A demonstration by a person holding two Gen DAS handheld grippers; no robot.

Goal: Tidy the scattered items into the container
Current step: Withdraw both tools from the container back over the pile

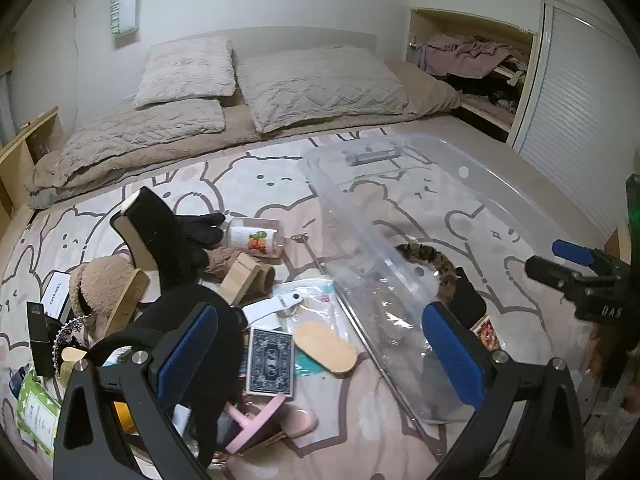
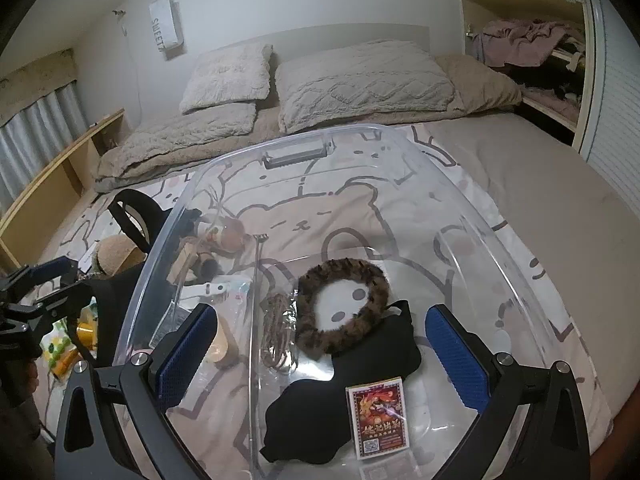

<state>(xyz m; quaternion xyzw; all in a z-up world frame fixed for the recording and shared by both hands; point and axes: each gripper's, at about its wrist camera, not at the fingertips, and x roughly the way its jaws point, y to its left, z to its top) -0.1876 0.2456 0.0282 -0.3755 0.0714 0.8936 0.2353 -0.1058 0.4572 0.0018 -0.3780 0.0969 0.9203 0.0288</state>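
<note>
Through the left wrist view we are looking at our left claw (image 1: 320, 360) standing wide with nothing between its blue pads, hanging over the heap of scattered items (image 1: 224, 320) on the bed (image 1: 520, 168), just left of the clear container (image 1: 400, 216). The items are lying packed and overlapping: the blue card deck (image 1: 270, 362) is touching the tan insole (image 1: 325, 346) and a black cloth (image 1: 224, 328), so we are risking a pinch on two things at once, or a drag on the neighbours. The container's near wall is running just beside the right pad, and we are judging that a careless swing could be knocking or tipping the light tub on the soft bedding. Open room is lying further up the blanket, toward the pillows (image 1: 320, 84). Through the right wrist view our right claw (image 2: 320, 360) is also standing wide and empty, poised over the container's inside, where a furry ring (image 2: 344, 312), a black pouch (image 2: 320, 420) and a red card box (image 2: 378, 416) are already sitting. The rim is curving close around both pads, so a snag there is looking likely, while the far half of the tub floor is offering free space.
</note>
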